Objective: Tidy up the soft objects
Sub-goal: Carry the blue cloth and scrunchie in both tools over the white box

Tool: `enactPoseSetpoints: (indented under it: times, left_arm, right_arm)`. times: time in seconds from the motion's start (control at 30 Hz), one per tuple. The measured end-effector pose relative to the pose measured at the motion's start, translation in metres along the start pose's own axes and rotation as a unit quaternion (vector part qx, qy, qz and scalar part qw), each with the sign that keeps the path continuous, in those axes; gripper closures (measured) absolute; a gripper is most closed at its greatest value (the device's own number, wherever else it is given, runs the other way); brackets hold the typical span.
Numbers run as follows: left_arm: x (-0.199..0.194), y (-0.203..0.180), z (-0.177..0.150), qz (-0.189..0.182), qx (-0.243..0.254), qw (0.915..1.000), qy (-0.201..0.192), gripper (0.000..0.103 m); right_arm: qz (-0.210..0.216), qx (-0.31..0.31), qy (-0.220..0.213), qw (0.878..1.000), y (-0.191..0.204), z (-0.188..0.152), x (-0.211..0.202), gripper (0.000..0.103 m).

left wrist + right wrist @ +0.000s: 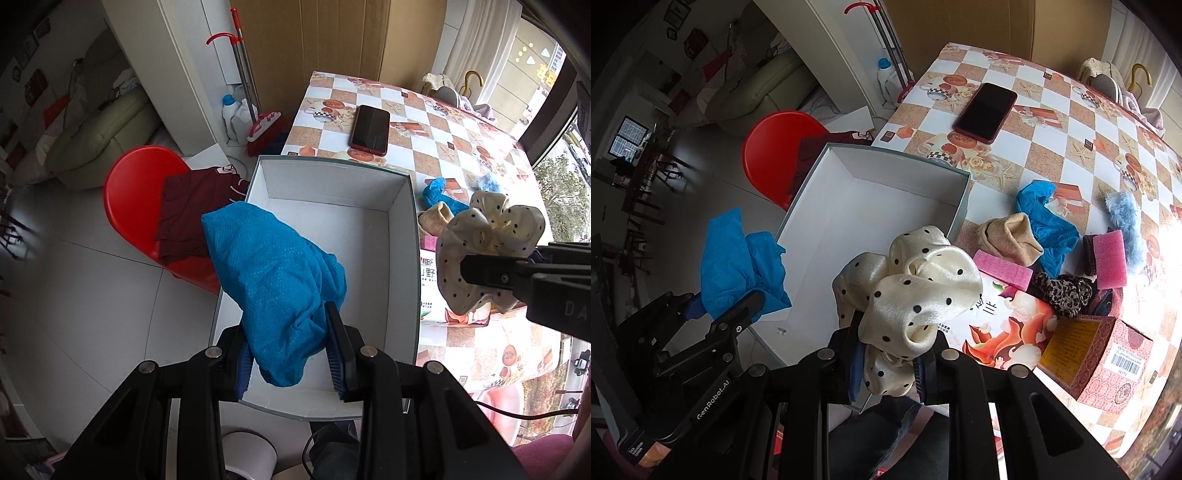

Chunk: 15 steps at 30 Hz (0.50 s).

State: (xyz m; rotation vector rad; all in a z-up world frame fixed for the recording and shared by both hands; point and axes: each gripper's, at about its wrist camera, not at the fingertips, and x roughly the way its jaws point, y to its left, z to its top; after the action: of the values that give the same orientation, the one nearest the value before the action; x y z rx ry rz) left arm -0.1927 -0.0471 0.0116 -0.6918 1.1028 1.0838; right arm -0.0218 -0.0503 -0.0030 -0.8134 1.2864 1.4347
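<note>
- My left tongs (286, 343) are clamped on a blue cloth (273, 280), which billows up from between the blue pads and hangs over the near left part of the white box (402, 236).
- My right tongs (888, 365) are clamped on a cream polka-dot scrunchie (912, 291), held up over the box's near right corner; in the left wrist view the scrunchie sits just beyond the box's right wall.
- The white box stands open on the bench (1027, 122), at its left edge, and its floor shows bare white.
- Right of the box, on the bench, lie a tan sock (1012, 236), touching a second crumpled blue cloth (1045, 218), and next to them a pink sponge (1004, 271).
- Farther right of the box are a leopard-print scrunchie (1063, 291), another pink sponge (1110, 258) standing on edge, and a fluffy pale-blue piece (1126, 218).
- A dark phone (986, 112) lies flat on the bench beyond the box's far wall, well apart from it.
- A red patterned carton (1108, 358) sits near the bench's front edge, right of the box.
- Left of the box, off the bench, a red stool (136, 192) carries a maroon garment (192, 206).
</note>
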Motion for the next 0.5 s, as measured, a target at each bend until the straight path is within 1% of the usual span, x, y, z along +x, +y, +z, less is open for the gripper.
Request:
enactPoseSetpoints:
  times: [0.3, 0.5]
  left_arm:
    - [0.007, 0.013, -0.003, 0.001, -0.021, 0.9998, 0.007, 0.066]
    - [0.019, 0.013, -0.005, -0.002, -0.021, 0.9994, 0.027, 0.066]
  right_arm:
    - [0.0, -0.028, 0.009, 1.0, 0.017, 0.004, 0.008, 0.08]
    - [0.005, -0.047, 0.02, 0.999, 0.03, 0.007, 0.018, 0.08]
